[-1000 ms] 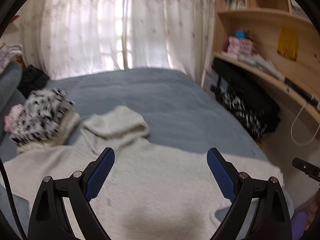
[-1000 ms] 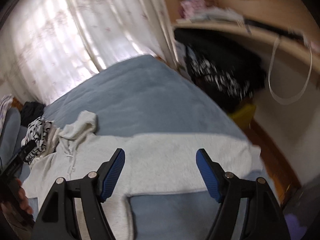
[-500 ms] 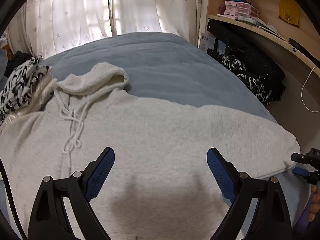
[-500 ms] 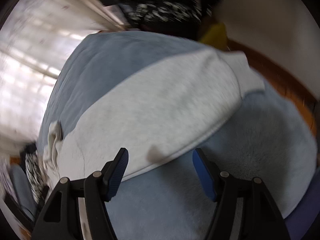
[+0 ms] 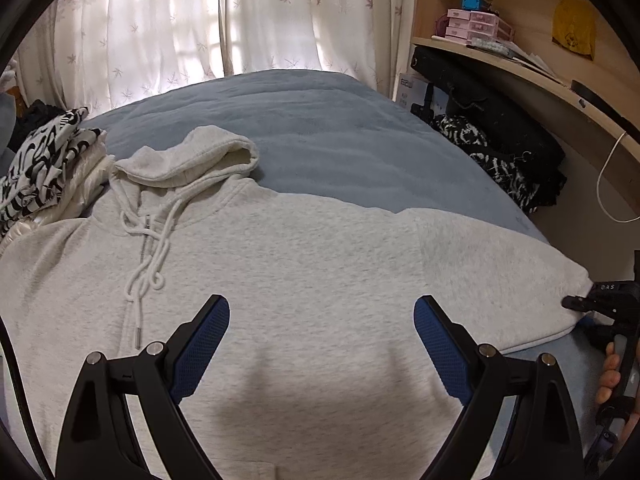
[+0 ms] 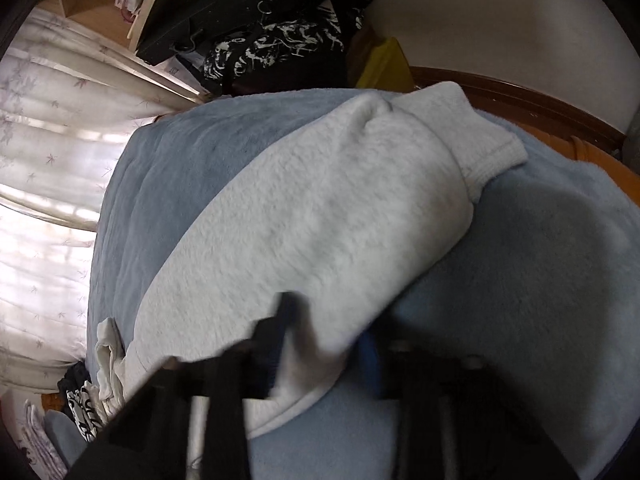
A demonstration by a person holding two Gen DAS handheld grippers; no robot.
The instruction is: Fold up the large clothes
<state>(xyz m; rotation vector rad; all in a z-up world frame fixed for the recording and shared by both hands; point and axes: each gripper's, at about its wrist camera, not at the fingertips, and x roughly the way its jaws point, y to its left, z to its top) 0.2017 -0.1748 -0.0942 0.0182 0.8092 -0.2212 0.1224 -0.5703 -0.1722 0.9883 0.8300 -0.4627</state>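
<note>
A light grey zip hoodie [image 5: 300, 260] lies front up on the blue bed cover [image 5: 340, 132], hood [image 5: 192, 156] toward the curtains. My left gripper [image 5: 322, 340] hovers open just over the chest, with nothing between its blue pads. The hoodie's sleeve [image 6: 320, 220] stretches toward the bed's edge and ends in a ribbed cuff [image 6: 488, 148]. My right gripper [image 6: 326, 328] is blurred; its jaws are closing, with a fold of the sleeve pinched between them. In the left wrist view the right gripper [image 5: 576, 303] touches the sleeve's outer edge, with a person's hand [image 5: 610, 376] behind it.
A pile of black-and-white patterned clothes [image 5: 36, 164] sits by the hoodie's left shoulder. Black bags and patterned fabric [image 5: 500, 136] are heaped beside the bed under a curved wooden shelf [image 5: 520, 68]. White curtains [image 5: 200, 28] hang behind. A wooden bed frame [image 6: 520, 96] borders the cover.
Both grippers came down toward the hoodie. The right gripper rolled, reached the sleeve's edge, and its jaws went from wide apart to nearly together around the fabric. The left stayed open.
</note>
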